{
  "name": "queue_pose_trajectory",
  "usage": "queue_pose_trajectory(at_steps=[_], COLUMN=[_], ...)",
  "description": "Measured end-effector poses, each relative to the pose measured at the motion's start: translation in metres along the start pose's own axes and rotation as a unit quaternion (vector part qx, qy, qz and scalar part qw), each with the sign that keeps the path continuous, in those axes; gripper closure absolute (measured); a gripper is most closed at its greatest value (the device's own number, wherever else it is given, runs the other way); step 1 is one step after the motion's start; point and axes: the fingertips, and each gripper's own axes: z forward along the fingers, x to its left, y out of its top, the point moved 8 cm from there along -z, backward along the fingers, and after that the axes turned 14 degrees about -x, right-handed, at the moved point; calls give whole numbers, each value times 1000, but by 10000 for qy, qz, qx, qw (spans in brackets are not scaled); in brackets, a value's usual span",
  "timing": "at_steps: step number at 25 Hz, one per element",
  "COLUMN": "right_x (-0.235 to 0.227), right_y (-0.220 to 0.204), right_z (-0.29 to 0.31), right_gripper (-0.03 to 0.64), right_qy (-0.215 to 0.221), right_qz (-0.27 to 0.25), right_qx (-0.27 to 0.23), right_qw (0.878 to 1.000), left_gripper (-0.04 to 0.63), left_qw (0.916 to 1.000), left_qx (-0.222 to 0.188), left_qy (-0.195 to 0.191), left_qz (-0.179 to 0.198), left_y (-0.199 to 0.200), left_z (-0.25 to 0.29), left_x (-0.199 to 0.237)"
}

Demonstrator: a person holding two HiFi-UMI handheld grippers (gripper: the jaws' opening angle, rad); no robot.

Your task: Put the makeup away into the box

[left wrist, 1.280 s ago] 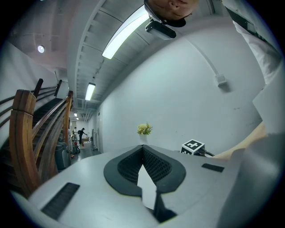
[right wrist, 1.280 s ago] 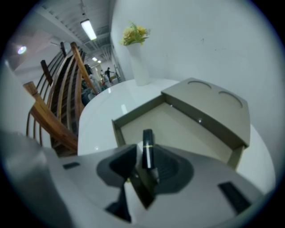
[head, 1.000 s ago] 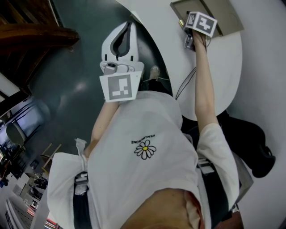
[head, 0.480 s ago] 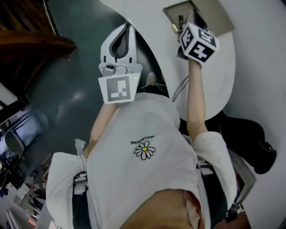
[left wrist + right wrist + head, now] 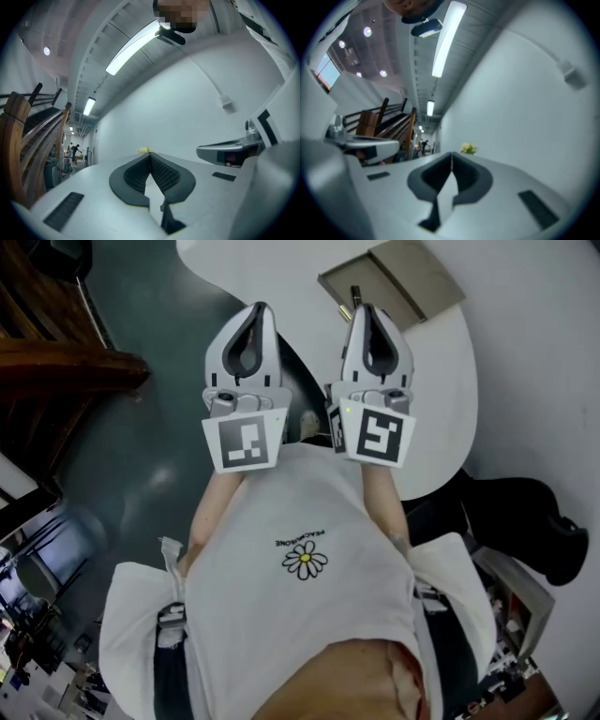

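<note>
In the head view a shallow tan box (image 5: 412, 277) lies open on the white table (image 5: 450, 381), with a dark makeup stick (image 5: 355, 296) and a small gold piece (image 5: 345, 312) at its near-left end. Both grippers are held up side by side in front of the person's chest, short of the box. My left gripper (image 5: 257, 309) is shut with nothing in it. My right gripper (image 5: 367, 311) is shut too, and empty. In the left gripper view (image 5: 150, 155) and the right gripper view (image 5: 451, 154) the jaws meet and point level at a white wall.
Dark floor (image 5: 141, 427) lies left of the table, with wooden stair rails (image 5: 56, 334) at the far left. A black bag (image 5: 525, 521) sits on the floor at the right. The person's white shirt (image 5: 300, 596) fills the lower middle.
The right gripper has lifted away from the box and come back beside the left one, turning level with its jaws shut and empty. The left gripper has risen slightly.
</note>
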Motion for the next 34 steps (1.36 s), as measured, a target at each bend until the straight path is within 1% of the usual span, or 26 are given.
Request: queue_pose_trajectory(at_steps=[2, 5, 12, 24, 34], right_x=[3, 6, 6, 5, 4], right_y=[4, 5, -3, -2, -7], right_z=[-12, -24, -33, -35, -36], right_gripper=[584, 584, 586, 586, 586], right_qy=[-81, -137, -240, -231, -234], right_qz=[-18, 17, 185, 192, 180], right_qx=[-199, -258, 38, 88, 149], right_qw=[9998, 9996, 9995, 9995, 9995], left_gripper=[575, 575, 575, 575, 575], left_qw=[10000, 10000, 9999, 9998, 9999], left_qx=[-3, 1, -60, -75, -3], left_qy=[-28, -50, -121, -181, -96], left_qz=[8, 14, -38, -47, -102], left_y=[0, -1, 2, 5, 0], left_z=[-2, -5, -4, -4, -6], left_x=[-1, -1, -7, -13, -8])
